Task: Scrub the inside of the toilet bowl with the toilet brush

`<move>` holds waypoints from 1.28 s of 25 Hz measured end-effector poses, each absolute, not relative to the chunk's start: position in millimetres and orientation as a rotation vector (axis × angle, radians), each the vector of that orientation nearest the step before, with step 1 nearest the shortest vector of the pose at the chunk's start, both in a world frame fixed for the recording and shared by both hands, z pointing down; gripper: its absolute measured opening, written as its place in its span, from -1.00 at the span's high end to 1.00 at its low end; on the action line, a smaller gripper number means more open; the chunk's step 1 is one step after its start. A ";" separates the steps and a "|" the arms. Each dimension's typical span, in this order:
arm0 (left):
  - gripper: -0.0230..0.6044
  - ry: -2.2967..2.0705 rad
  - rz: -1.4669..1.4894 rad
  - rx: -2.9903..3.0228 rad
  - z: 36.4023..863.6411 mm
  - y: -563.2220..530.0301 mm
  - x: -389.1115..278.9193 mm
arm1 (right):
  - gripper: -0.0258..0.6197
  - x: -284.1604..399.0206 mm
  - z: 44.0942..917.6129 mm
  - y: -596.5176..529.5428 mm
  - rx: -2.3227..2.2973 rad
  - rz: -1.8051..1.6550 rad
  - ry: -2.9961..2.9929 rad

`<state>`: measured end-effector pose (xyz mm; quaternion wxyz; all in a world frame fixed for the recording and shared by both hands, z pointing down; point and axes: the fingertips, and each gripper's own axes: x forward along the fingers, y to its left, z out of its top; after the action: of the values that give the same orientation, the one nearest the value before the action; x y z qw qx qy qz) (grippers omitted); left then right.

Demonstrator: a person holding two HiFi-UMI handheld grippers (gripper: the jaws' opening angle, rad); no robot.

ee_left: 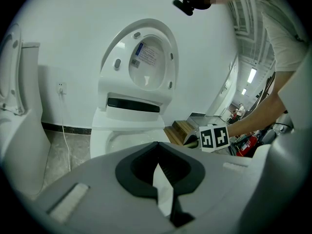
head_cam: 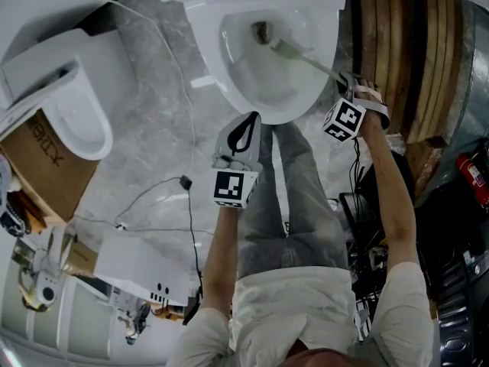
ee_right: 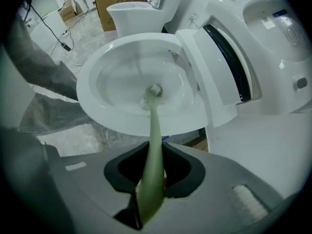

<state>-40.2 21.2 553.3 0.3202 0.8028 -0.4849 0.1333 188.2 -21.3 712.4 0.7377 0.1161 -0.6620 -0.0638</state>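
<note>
The white toilet bowl stands open in front of me, its lid and seat raised against the wall. My right gripper is shut on the pale green handle of the toilet brush. The brush head reaches down inside the bowl, near the drain at the bottom. My left gripper hovers just outside the bowl's front rim, shut and holding nothing. In the left gripper view its tips meet in front of the toilet.
A second white toilet and a cardboard box stand to the left. A black cable trails over the grey stone floor beside a white box. Wooden boards and a red fire extinguisher lie to the right.
</note>
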 end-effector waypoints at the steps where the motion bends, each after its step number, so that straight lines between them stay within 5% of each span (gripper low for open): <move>1: 0.87 -1.275 0.342 2.110 552.0 19.0 -39.7 | 0.66 189.2 712.4 -26.3 0.255 -0.150 -1.450; 32: 0.87 -1.253 0.393 2.053 567.6 -8.6 -51.4 | 0.66 165.4 713.5 -108.9 0.518 0.268 -1.479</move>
<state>-51.4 -8.6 567.6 0.3450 0.7907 -0.4825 0.1514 165.4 -108.9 713.5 0.7003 0.2327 -0.6640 0.1202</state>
